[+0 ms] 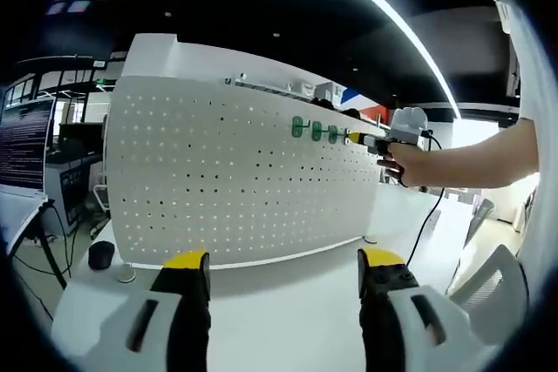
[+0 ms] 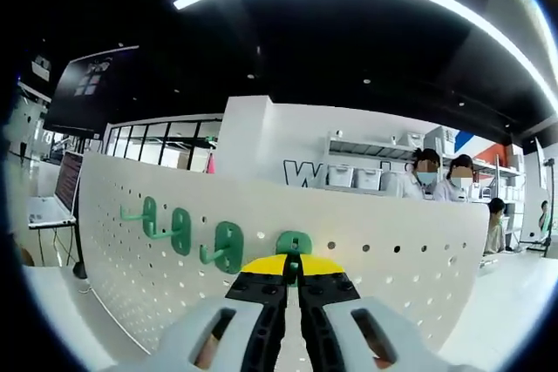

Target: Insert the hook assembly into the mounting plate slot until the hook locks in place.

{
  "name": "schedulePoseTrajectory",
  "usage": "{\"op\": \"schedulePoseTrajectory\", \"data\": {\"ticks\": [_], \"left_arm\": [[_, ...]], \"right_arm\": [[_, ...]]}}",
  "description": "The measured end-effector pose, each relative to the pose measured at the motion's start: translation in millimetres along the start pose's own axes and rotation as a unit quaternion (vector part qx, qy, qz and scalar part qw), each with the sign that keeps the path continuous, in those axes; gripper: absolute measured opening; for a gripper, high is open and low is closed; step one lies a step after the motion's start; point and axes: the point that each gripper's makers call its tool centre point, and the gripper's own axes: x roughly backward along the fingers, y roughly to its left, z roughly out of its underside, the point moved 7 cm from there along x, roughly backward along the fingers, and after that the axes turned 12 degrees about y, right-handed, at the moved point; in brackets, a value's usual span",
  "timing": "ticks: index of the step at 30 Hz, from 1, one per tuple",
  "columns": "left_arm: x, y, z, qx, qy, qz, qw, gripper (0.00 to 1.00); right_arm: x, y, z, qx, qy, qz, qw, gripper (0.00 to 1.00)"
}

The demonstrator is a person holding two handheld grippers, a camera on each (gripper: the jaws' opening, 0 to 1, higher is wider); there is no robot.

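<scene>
The right gripper [image 2: 293, 269], jaws nearly closed, apparently pinches a green hook [image 2: 294, 246] against the white pegboard [image 2: 392, 276] just beside three mounted green hooks [image 2: 179, 231], while the left gripper [image 1: 283, 267] hangs back over the white table [image 1: 288, 320], jaws wide and empty.

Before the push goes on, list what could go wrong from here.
1. The right gripper is shut on the fourth hook at the pegboard; its jaws hide the prongs, so they may miss the holes.
2. The three hooks already mounted sit close beside it; a sideways slip could knock the nearest.
3. The left gripper hangs open, away from the pegboard, which seems to stand free on the table, so a hard push might tip it.
</scene>
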Motion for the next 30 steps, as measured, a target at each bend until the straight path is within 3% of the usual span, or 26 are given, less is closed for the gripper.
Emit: {"op": "schedulePoseTrajectory", "data": {"ticks": [13, 23, 25, 30], "left_arm": [[0.4, -0.9, 0.0, 0.001, -0.002, 0.004, 1.0, 0.69], [0.5, -1.5, -0.5, 0.0, -0.004, 0.005, 1.0, 0.68], [0.9, -1.2, -0.3, 0.003, -0.004, 0.005, 1.0, 0.68], [0.8, -0.8, 0.4, 0.002, -0.003, 0.004, 1.0, 0.68]], "right_arm": [[-2.5, 3.2, -0.9, 0.008, 0.025, 0.029, 0.9992, 0.02], [1.0, 2.7, -0.6, -0.004, 0.03, 0.018, 0.9994, 0.03], [2.8, 5.1, 0.3, -0.031, 0.032, 0.004, 0.999, 0.09], [6.1, 2.5, 1.6, -0.028, 0.038, 0.007, 0.9989, 0.13]]}}
